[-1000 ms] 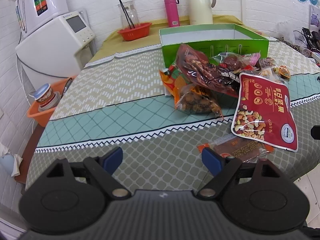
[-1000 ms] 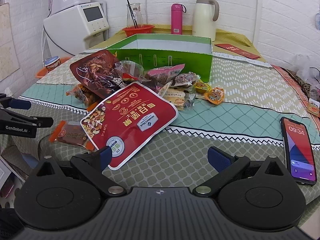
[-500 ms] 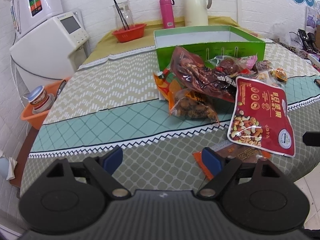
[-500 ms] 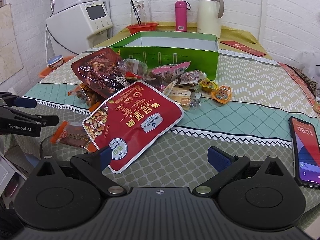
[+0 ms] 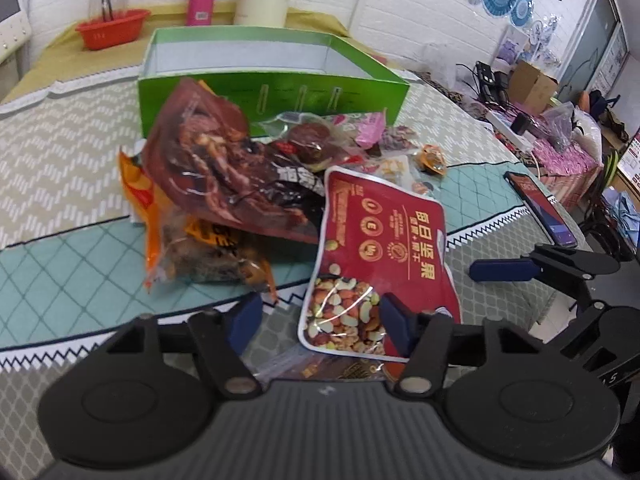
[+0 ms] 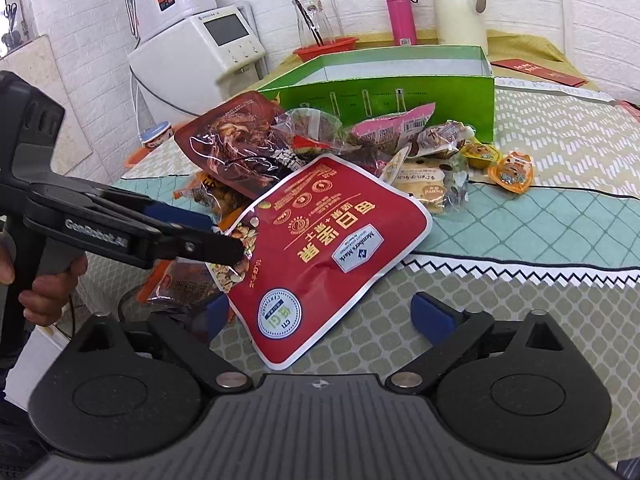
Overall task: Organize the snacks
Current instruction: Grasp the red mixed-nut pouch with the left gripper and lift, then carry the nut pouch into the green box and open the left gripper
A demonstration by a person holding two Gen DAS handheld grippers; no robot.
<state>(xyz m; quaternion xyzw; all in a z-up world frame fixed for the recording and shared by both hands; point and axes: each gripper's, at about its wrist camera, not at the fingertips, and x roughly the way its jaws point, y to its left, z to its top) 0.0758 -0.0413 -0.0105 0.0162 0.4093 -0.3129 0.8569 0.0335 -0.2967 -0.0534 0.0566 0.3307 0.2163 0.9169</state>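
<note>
A pile of snack packets lies before an open green box [image 5: 272,80] [image 6: 400,92]. On top at the front is a big red nut bag [image 5: 380,248] [image 6: 320,248]. My left gripper [image 5: 320,320] is open, its fingers on either side of the bag's near end; it also shows in the right wrist view [image 6: 216,236]. A dark brown meat packet [image 5: 216,160] [image 6: 236,140] leans on an orange packet [image 5: 192,248]. A small brown packet [image 5: 340,368] [image 6: 176,284] lies under the bag. My right gripper [image 6: 320,316] is open at the bag's other end, also seen in the left wrist view [image 5: 504,270].
A phone [image 5: 540,208] lies on the table at the right. Small jelly cups [image 6: 512,170] and wrapped cakes [image 6: 424,188] lie right of the pile. Behind the box stand a pink bottle [image 6: 400,16], a cream jug [image 6: 460,4] and a red basket [image 6: 324,46]. A white appliance [image 6: 200,56] stands at the left.
My left gripper has moved right and forward, up to the red nut bag's near end. My right gripper has moved closer to the bag's other end.
</note>
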